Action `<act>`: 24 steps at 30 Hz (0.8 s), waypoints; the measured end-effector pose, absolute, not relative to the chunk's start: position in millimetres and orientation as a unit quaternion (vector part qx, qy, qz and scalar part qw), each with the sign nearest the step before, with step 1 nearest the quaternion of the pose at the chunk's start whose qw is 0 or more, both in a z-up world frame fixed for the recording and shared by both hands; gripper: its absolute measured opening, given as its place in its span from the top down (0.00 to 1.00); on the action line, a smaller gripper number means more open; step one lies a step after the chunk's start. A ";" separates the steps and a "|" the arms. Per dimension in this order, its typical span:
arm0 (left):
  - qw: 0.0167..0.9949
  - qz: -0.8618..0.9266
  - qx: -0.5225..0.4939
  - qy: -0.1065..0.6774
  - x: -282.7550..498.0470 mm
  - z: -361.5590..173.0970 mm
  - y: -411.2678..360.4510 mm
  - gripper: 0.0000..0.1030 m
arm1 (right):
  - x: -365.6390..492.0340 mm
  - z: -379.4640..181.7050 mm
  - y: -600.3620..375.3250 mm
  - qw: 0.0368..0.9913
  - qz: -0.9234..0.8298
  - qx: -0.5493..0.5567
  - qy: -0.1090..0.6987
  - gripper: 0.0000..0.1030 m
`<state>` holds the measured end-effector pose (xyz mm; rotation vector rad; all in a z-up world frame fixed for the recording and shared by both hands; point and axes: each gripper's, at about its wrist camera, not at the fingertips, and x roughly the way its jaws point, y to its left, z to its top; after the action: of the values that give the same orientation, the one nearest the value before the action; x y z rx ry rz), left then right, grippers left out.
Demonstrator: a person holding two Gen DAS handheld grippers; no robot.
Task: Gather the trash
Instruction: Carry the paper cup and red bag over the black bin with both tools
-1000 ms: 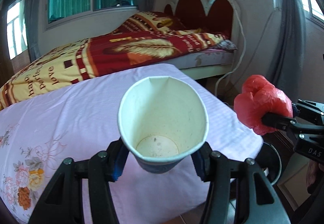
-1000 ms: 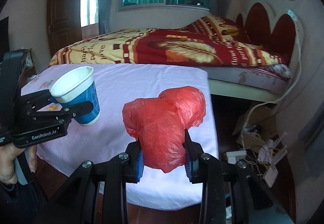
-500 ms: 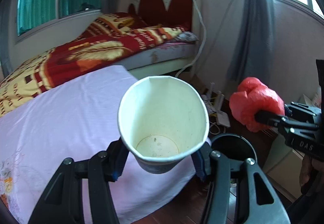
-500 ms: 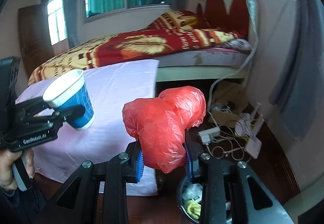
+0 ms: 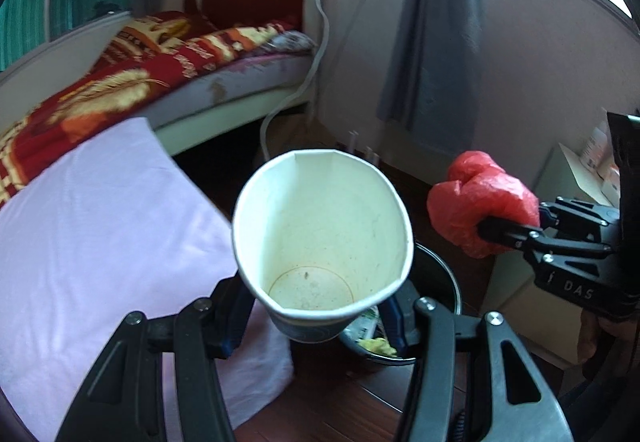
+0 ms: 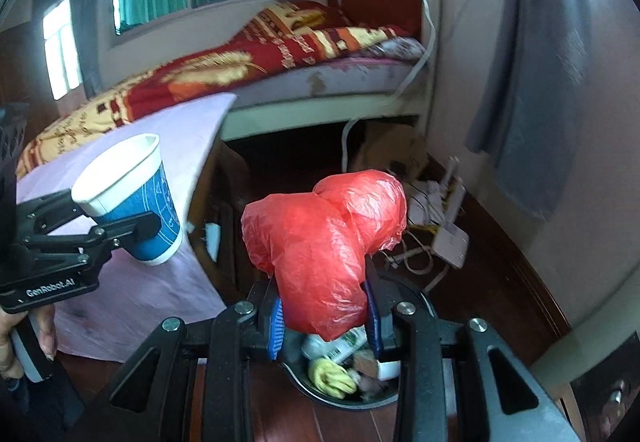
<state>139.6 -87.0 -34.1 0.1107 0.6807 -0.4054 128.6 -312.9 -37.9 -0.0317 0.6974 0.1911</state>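
Both pieces of trash are in hand and the step now is the drop into the bin. The left gripper (image 5: 320, 318) is pinching a paper cup (image 5: 320, 246) near its base, mouth tilted toward the camera, empty apart from a stain ring at the bottom. The right gripper (image 6: 324, 322) is pinching a crumpled red plastic bag (image 6: 324, 250), which bulges above its fingers.

The black bin (image 6: 344, 398) sits on the dark wood floor directly under the right gripper; in the right wrist view a yellow glove (image 6: 330, 374) and a bottle already lie in it. In the left wrist view the bin's rim (image 5: 448, 274) shows just behind and to the right of the cup, so the cup is near the opening but seemingly not yet squarely over it.

Next, the bag looks ready: spreading the right gripper should let it fall in. The cup likely needs carrying a little further right over the rim first.

Nearby, the table (image 5: 100, 242) with its lilac cloth stands just left of the bin, and its corner is the closest obstacle for the left gripper. A bed (image 6: 240, 74), a grey curtain (image 5: 432, 42), and a tangle of cables and white boxes (image 6: 436, 222) on the floor lie beyond the bin, clear of the drop.
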 end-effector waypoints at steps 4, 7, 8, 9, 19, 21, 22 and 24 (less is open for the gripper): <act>0.908 -0.222 0.058 0.352 140.2 -52.6 -109.5 0.45 | 126.8 -57.2 -336.3 0.930 0.076 -0.005 0.358 0.67; 0.897 -0.238 0.057 0.367 141.3 -66.8 -122.3 0.45 | 126.3 -72.6 -350.7 0.926 0.067 0.003 0.371 0.67; 0.895 -0.241 0.058 0.372 142.0 -72.2 -126.7 0.45 | 127.6 -77.3 -354.4 0.924 0.064 0.006 0.376 0.67; 0.892 -0.244 0.058 0.376 143.7 -76.7 -129.6 0.45 | 128.0 -82.3 -357.1 0.922 0.063 0.007 0.381 0.67; 0.861 -0.257 0.044 0.436 162.1 -123.5 -150.8 0.45 | 150.7 -136.1 -369.0 0.898 0.059 -0.005 0.436 0.67; 0.856 -0.260 0.045 0.444 167.5 -131.7 -155.5 0.45 | 155.6 -143.1 -368.1 0.893 0.062 -0.008 0.445 0.67; 0.853 -0.261 0.046 0.449 169.1 -135.6 -158.0 0.45 | 159.3 -148.8 -368.4 0.890 0.063 -0.011 0.451 0.67; 0.849 -0.264 0.046 0.456 175.2 -142.4 -162.7 0.45 | 165.3 -160.4 -369.4 0.884 0.068 -0.014 0.462 0.67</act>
<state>175.2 -162.7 -142.4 0.0966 0.9611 -0.5558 165.3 -369.4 -160.4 -0.0299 0.9603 0.1408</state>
